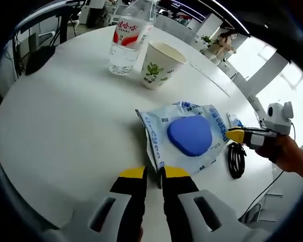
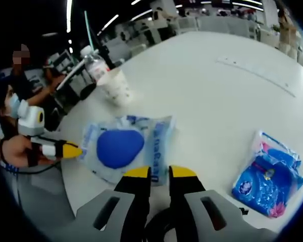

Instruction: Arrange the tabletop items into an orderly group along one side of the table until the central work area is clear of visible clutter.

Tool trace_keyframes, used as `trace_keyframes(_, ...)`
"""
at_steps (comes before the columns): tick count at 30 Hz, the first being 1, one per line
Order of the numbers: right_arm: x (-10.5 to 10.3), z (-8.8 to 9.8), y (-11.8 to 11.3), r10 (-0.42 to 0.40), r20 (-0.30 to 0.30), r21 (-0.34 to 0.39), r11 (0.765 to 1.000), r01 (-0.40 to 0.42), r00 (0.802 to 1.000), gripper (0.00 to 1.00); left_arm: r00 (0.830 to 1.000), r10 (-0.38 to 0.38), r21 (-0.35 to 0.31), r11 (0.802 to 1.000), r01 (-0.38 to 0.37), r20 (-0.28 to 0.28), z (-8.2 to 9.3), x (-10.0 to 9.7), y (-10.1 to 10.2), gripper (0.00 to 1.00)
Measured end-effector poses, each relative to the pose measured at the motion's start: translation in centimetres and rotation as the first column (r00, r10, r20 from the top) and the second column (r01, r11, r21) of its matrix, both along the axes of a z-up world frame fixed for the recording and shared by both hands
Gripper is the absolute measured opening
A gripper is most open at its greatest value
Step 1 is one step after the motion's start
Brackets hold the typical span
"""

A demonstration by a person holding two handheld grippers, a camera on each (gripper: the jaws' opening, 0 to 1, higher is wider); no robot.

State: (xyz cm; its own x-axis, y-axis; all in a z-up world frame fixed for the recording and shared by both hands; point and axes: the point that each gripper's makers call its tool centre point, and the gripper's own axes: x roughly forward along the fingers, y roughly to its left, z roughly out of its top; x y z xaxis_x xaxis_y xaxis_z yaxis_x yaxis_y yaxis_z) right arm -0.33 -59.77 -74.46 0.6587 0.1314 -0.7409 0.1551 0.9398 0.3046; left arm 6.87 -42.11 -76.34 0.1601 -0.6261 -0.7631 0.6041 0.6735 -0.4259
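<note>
- Left gripper (image 1: 154, 173): I see its jaws pinching the near edge of the clear packet (image 1: 187, 135) with the blue pad inside.
- Right gripper (image 2: 159, 172): pinching the packet's opposite edge (a thin gap remains between the tips).
- Far beyond the packet, paper cup (image 1: 159, 64) stands just beside water bottle (image 1: 128, 39); blue pouch (image 2: 267, 175) lies apart on the white table (image 1: 65, 116).

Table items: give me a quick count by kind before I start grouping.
Bottle: 1
Paper cup: 1
Clear pouch with blue pad: 1
Blue packet: 1
Black cable: 1
Total: 5
</note>
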Motion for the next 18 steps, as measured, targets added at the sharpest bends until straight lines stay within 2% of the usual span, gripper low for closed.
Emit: trace_keyframes(18,0.14,-0.31,-0.18,-0.001,-0.005,0.004,1.000,0.001,1.000,0.10,1.000,-0.006,-0.005,1.000,0.006,0.005,-0.09,0.19,-0.27,0.04)
